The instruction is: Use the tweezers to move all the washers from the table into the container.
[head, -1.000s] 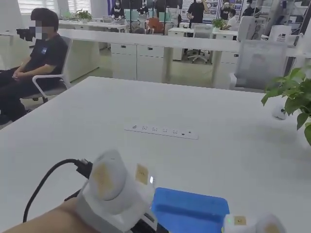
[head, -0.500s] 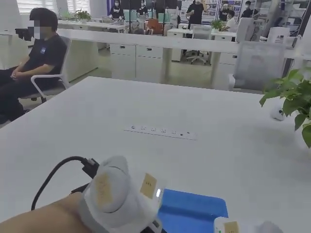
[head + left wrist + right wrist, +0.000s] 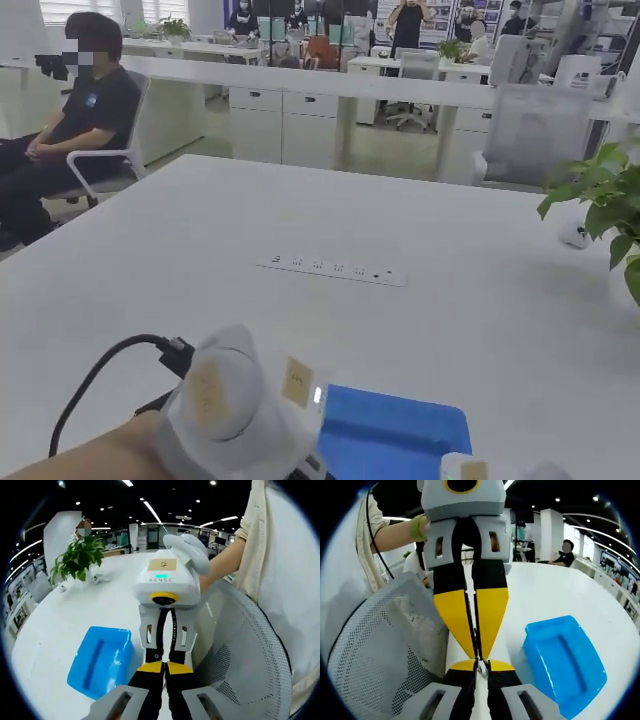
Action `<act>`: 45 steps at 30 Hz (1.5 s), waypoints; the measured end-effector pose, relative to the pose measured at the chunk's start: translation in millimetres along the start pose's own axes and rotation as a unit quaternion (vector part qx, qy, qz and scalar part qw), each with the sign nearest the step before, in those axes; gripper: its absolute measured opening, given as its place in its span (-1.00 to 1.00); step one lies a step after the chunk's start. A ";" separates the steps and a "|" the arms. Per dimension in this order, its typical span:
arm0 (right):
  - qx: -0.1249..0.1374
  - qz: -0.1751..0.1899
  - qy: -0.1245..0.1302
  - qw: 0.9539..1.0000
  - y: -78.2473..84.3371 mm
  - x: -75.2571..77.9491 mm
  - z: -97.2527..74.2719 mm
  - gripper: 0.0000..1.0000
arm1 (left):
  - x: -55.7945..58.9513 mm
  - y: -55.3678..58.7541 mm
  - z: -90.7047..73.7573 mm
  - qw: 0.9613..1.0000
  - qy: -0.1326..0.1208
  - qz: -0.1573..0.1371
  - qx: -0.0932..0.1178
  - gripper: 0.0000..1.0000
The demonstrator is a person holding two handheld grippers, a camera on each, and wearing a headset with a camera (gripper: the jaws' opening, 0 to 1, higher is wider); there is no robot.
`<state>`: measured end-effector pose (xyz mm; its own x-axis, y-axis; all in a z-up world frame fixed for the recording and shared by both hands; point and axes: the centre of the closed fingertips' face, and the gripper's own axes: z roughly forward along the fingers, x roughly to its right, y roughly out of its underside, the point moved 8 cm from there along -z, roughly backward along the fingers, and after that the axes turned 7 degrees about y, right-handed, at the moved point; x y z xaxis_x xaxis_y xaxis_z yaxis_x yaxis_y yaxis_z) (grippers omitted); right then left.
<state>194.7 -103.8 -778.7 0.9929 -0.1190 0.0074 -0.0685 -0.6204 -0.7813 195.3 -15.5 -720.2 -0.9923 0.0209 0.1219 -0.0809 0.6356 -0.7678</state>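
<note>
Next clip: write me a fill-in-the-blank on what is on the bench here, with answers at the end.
The rectangular plastic container is coloured ____.
It rests on a white ____, which also bears a long white power strip.
The leaves of the potted plant are ____.
In the right gripper view, the tongs of the left gripper are black, then ____ toward their tips.
Missing words: blue; table; green; yellow.

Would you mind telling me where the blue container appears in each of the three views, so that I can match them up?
Head view: the blue container sits at the bottom edge, right of centre.
Left gripper view: the container is at lower left, left of the jaws.
Right gripper view: the container is at lower right, right of the jaws.
Shared landmark: the white table it rests on.
</note>
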 end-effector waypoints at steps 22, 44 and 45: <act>0.092 0.149 0.061 0.983 -6.3 28.8 -32.6 -0.95 | 27.6 28.8 -42.2 0.951 -0.197 -0.148 0.187 -0.07; 0.102 0.191 0.198 0.956 9.8 96.6 -76.6 -0.94 | 42.8 44.7 -52.0 0.904 -0.322 -0.176 0.218 0.51; 0.097 0.193 0.202 0.955 11.8 99.1 -74.7 -0.94 | 42.8 46.1 -52.4 0.903 -0.332 -0.174 0.210 0.54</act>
<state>285.0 -180.8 -740.5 0.7757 -0.6239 -0.0950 -0.3634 -0.3185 -0.8755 154.0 55.2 -717.4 -0.7260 -0.6798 0.1039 -0.2873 0.1626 -0.9439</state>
